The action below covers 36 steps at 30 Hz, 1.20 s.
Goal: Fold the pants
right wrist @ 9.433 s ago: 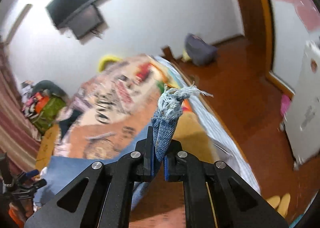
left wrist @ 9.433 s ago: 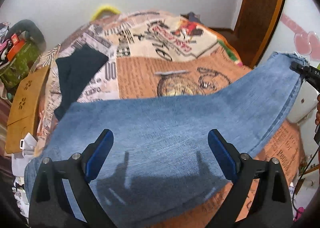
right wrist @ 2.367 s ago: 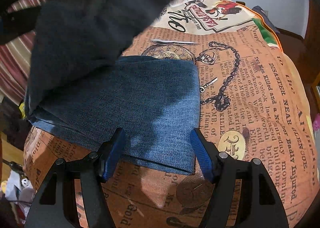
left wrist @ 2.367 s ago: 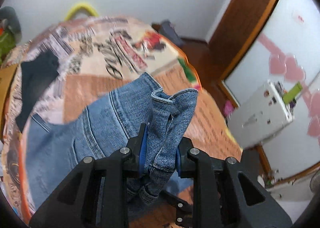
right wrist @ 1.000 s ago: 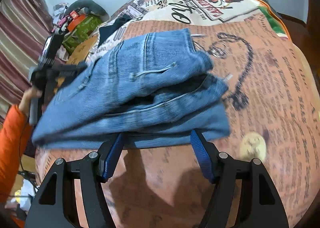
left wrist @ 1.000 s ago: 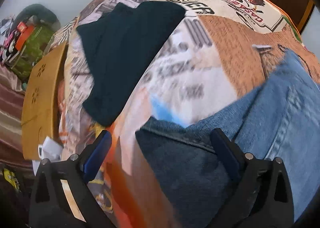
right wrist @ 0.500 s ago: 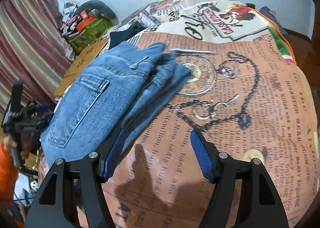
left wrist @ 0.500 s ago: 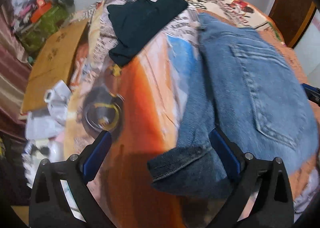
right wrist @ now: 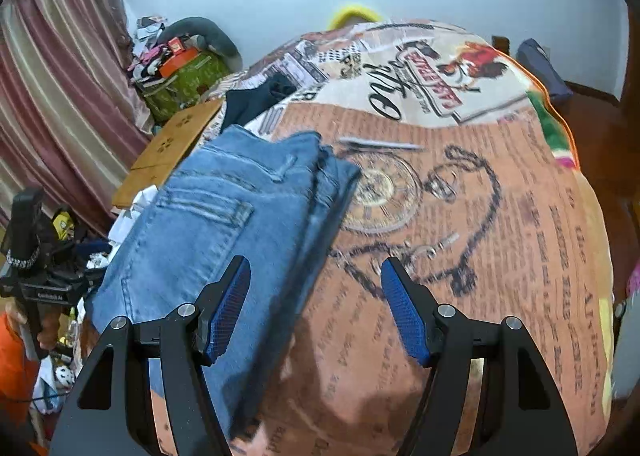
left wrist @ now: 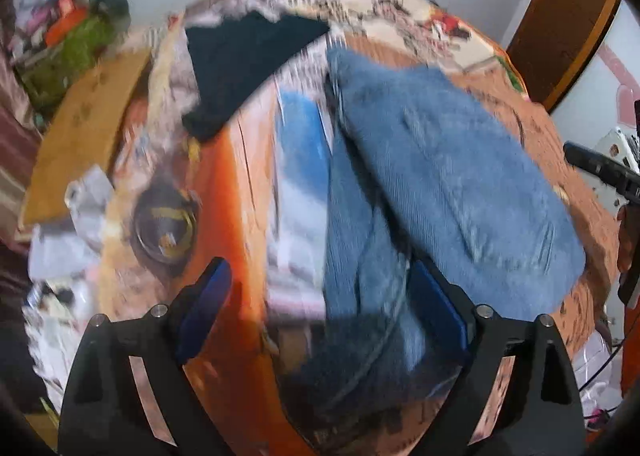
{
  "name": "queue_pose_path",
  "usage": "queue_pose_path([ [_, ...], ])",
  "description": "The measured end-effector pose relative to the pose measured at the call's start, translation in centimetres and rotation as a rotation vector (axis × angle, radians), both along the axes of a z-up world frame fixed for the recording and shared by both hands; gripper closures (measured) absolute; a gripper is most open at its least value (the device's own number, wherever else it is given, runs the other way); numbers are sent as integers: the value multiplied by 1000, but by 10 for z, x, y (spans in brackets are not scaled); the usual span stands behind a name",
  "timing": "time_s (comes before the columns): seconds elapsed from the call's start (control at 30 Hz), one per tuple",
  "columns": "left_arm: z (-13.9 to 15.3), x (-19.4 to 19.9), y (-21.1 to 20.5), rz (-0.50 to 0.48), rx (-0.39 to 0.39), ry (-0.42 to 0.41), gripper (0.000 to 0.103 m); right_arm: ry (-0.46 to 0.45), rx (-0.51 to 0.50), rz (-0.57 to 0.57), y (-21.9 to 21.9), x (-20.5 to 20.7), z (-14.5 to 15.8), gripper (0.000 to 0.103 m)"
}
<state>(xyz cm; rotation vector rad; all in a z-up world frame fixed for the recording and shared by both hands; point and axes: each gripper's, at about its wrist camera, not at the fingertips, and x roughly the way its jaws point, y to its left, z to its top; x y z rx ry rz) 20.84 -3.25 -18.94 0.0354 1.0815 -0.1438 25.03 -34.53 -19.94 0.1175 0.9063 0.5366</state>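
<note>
The blue jeans (right wrist: pixel 224 223) lie folded in a stack on the printed bedspread (right wrist: pixel 500 215), back pocket facing up. My right gripper (right wrist: pixel 316 312) hovers open over the stack's right edge and the bare spread, nothing between its blue pads. In the blurred left wrist view the jeans (left wrist: pixel 460 183) fill the centre and right. My left gripper (left wrist: pixel 322 312) hangs above their near edge, its jaws wide and closing. Denim shows between the pads, but they do not press on it. The right gripper's black body (left wrist: pixel 600 167) pokes in from the right.
A black garment (right wrist: pixel 256 99) lies on the bed beyond the jeans. A cardboard sheet (right wrist: pixel 172 147), a green bag (right wrist: pixel 188 75) and loose clutter line the bed's left side by the curtain (right wrist: pixel 60 95). An orange sleeve (right wrist: pixel 16 360) shows at lower left. Wooden door (left wrist: pixel 560 27) at right.
The left gripper, shut on the waistband earlier, has let go and pulled back and up. The jeans now lie as a folded stack. The right gripper rose slightly, still open.
</note>
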Motion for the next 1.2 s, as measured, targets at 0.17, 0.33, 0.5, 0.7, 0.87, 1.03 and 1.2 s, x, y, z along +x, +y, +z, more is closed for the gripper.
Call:
queue_pose_path([
  [0.17,30,47,6,24,-25,-100,10,-24,-17,24,22,25,-1,38],
  [0.33,28,112,-6,-33,-22,-123,10,3,25,35,43,64,-9,38],
  [0.5,-8,166,-22,-97,-55,4,33,59,34,35,61,110,-28,42],
  [0.7,-40,194,-35,-173,-159,103,56,187,30,92,76,140,-64,76],
  [0.87,-50,196,-44,-193,-80,54,61,133,-8,117,79,131,-67,82],
  [1.03,-56,197,-48,-163,79,-8,61,86,-90,113,86,122,-63,83],
  [1.2,-24,190,-39,-132,101,-47,61,25,-131,77,76,113,-30,80],
])
